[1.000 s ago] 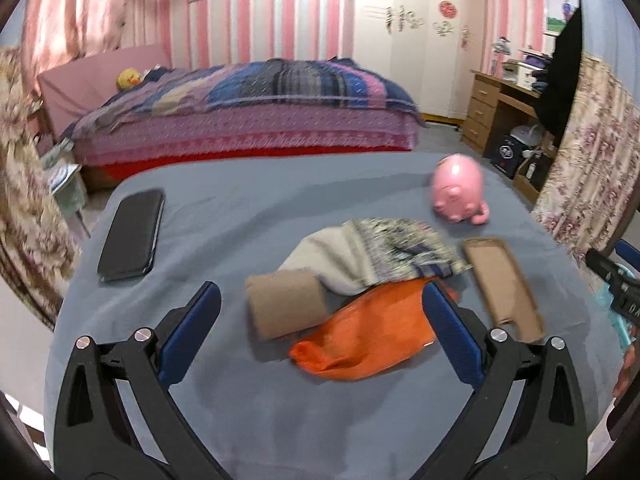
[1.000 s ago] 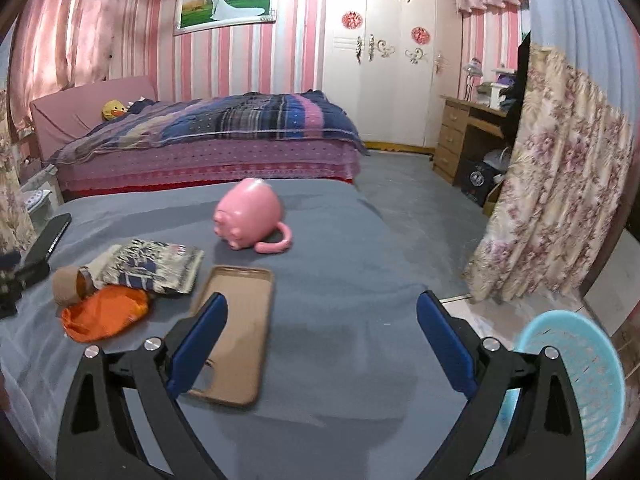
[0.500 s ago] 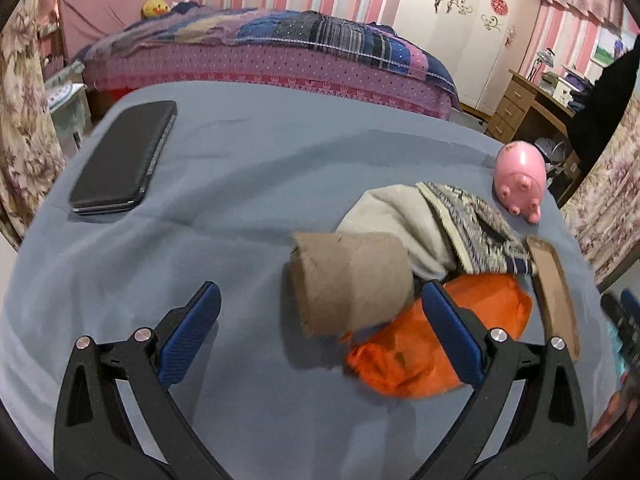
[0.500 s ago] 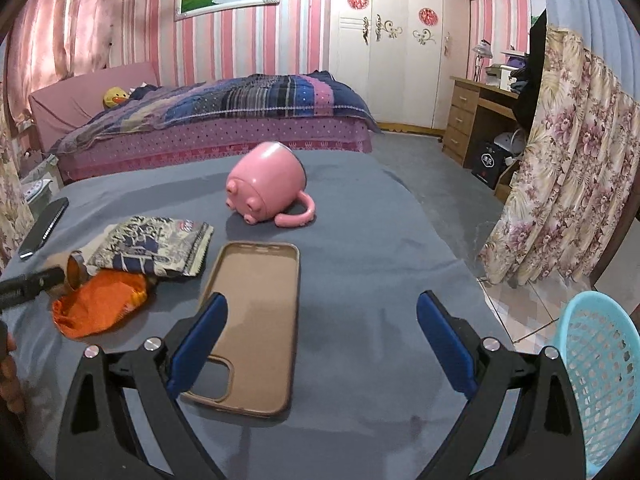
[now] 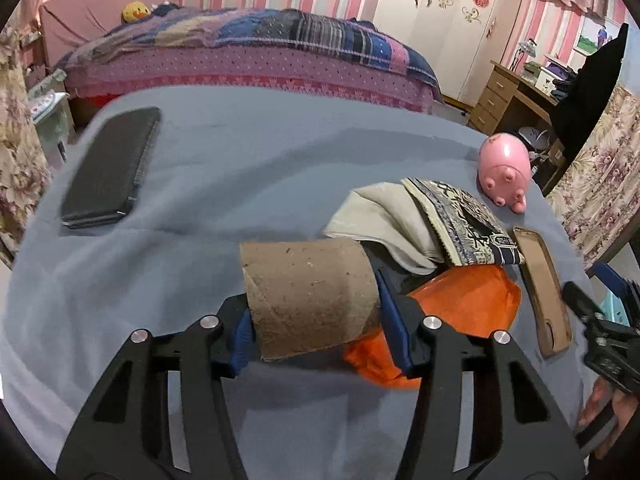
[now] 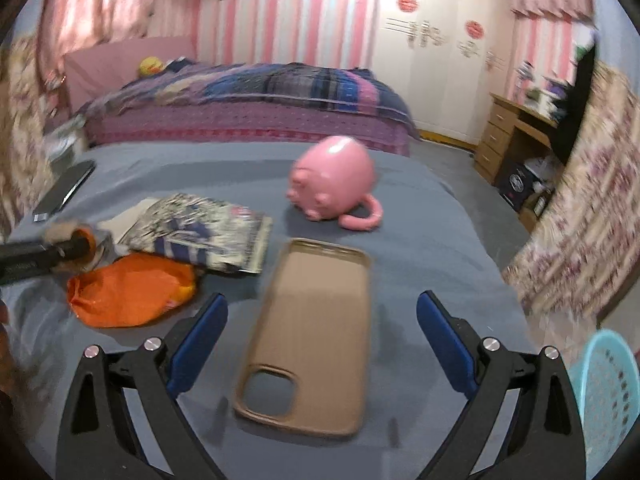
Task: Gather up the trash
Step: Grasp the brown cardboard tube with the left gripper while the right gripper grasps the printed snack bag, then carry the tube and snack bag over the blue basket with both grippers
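Tabletop [image 5: 248,168] grey-blue, bed [image 5: 248,52] ahead; left gripper [image 5: 316,320] clamps cardboard tube [image 5: 308,296]; right gripper [image 6: 320,332] spread wide; right view alone shows basket [image 6: 608,392].

Cardboard tube [image 5: 310,300]: brown, rough, lying on side, crosswise between left fingers [image 5: 390,316], both blue pads against its ends. Orange plastic bag [image 5: 456,312]: crumpled, flat on worktop, just right of and behind right-hand finger, partly under tube. Patterned wrapper [image 5: 464,220]: flat, beyond bag, overlapping beige crumpled paper [image 5: 384,216]. Blue basket [image 6: 608,396]: low, right of right fingers [image 6: 444,340].
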`<state>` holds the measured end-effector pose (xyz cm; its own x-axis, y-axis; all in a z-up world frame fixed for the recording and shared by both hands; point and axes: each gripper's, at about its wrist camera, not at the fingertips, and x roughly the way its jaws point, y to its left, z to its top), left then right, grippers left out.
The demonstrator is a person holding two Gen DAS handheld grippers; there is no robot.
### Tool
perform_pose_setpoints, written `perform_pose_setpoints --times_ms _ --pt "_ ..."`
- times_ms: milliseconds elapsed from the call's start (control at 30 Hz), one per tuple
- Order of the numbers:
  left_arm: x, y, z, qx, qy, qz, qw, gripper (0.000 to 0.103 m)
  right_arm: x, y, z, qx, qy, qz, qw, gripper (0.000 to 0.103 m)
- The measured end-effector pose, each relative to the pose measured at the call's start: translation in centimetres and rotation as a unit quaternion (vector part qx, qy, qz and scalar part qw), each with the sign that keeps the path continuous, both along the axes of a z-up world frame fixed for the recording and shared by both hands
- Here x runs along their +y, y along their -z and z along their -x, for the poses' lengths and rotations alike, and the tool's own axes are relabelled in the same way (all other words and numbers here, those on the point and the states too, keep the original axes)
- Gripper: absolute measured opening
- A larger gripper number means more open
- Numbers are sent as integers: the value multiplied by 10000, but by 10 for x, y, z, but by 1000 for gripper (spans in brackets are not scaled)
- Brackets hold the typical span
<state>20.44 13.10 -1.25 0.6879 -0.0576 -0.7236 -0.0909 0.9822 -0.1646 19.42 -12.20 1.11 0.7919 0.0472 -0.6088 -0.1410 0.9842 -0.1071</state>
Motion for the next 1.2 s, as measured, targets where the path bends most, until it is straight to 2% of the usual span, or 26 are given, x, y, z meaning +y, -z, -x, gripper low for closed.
perform_pose_setpoints --times_ms 167,367,433,500,533,600,700,900,1200 --pt "28 -11 12 -132 -261 -327 9990 52 27 10 -18 185 -235 340 9990 92" --pt "58 -13 16 -163 -526 -404 9977 51 50 16 -37 444 -525 519 9963 73" --pt "64 -14 18 -177 -539 -343 9978 51 57 15 -41 477 -664 570 9950 63" --pt "66 -13 20 -187 -534 -334 9978 51 65 12 -43 496 -875 625 9930 46" --pt "66 -12 20 -188 -535 -344 9978 51 70 10 -44 502 -970 693 9916 41" --pt "66 -12 20 -189 -531 -352 9978 51 79 8 -46 539 -1114 875 9885 19" --pt "64 -12 20 -188 -527 -396 9977 51 81 -1 -48 539 -1174 843 9880 8" --pt "58 -19 23 -264 -492 -489 9972 51 66 -21 -42 397 -1089 554 9917 4" --pt "34 -42 37 -415 -423 -390 9975 51 45 -39 -6 231 -1074 566 9923 4"
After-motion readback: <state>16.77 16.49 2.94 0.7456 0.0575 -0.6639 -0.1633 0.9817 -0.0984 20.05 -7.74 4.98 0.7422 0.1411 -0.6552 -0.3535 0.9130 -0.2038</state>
